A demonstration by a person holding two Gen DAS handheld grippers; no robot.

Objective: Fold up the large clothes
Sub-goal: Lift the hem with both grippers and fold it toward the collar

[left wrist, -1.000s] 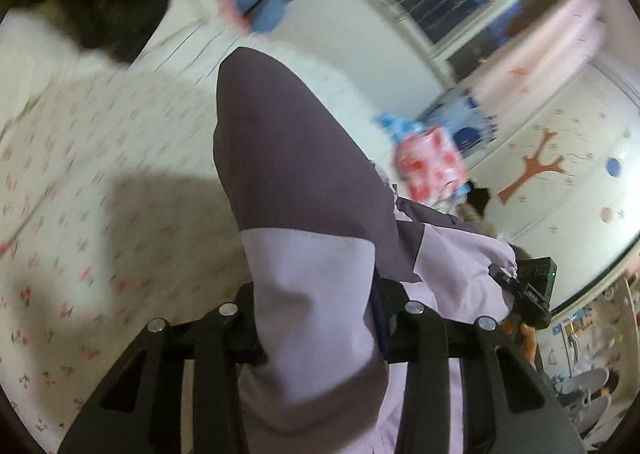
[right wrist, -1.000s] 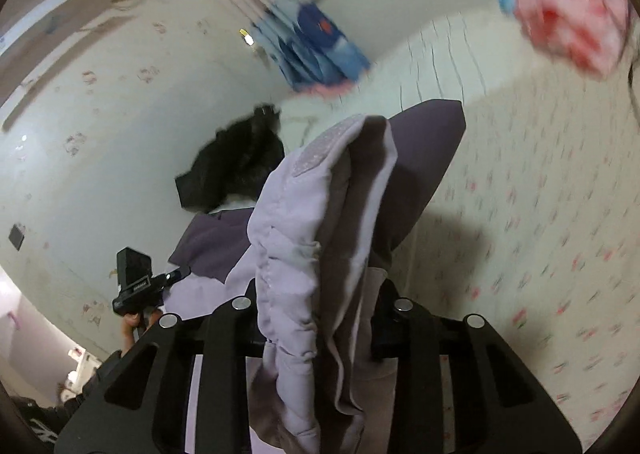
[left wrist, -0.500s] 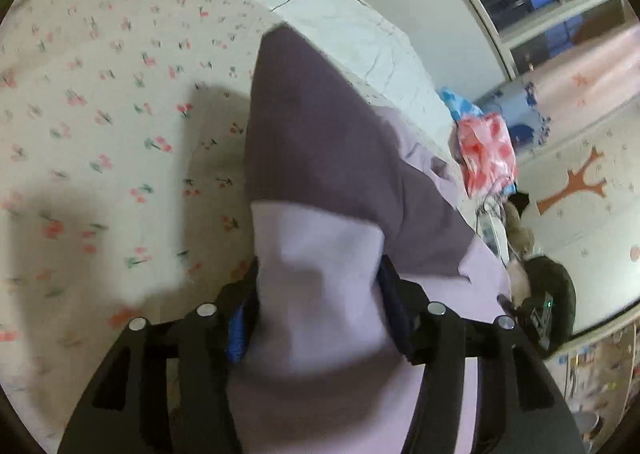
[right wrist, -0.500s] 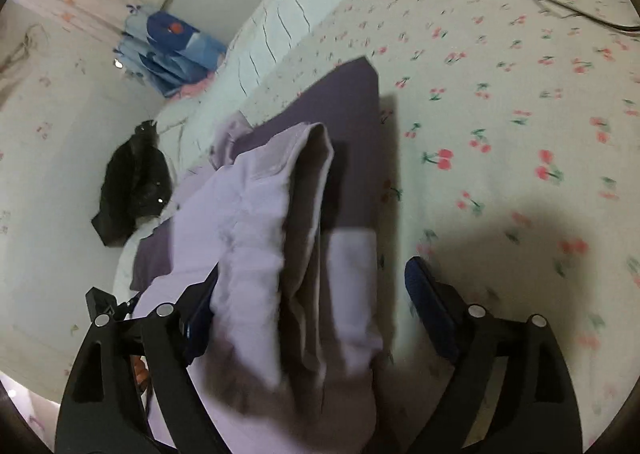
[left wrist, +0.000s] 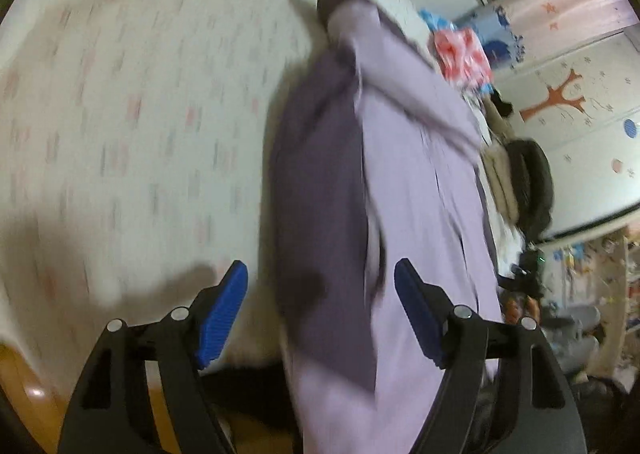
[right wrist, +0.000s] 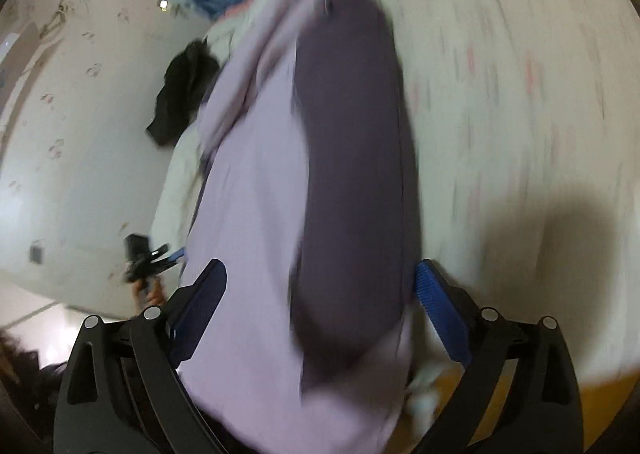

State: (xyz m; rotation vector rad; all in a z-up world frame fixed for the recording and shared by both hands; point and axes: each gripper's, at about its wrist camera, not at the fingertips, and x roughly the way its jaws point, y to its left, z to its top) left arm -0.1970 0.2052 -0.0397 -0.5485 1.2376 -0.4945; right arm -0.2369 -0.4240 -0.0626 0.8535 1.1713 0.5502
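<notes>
Floral-print bedsheet (left wrist: 120, 125), soft cotton, carries the folded garment.
Two-tone purple garment (left wrist: 360, 193), long matte fabric, lies on the sheet between both pad pairs. Left gripper (left wrist: 320, 310) and right gripper (right wrist: 320, 294) jaws have just been opening and stand spread; ribbed blue pads (left wrist: 220, 314) are clear of the cloth.

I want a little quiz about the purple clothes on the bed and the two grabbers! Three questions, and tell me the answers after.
1. True or false: the left gripper is squeezing the purple garment tightly.
2. What colour are the pads on the right gripper?
A) red
B) blue
C) green
3. What does the garment lie on?

Key:
1. False. Its jaws have just been opening and stand apart, with the garment lying loose between them.
2. B, blue.
3. On the bed sheet, pale with small red flecks, blurred here.
</notes>
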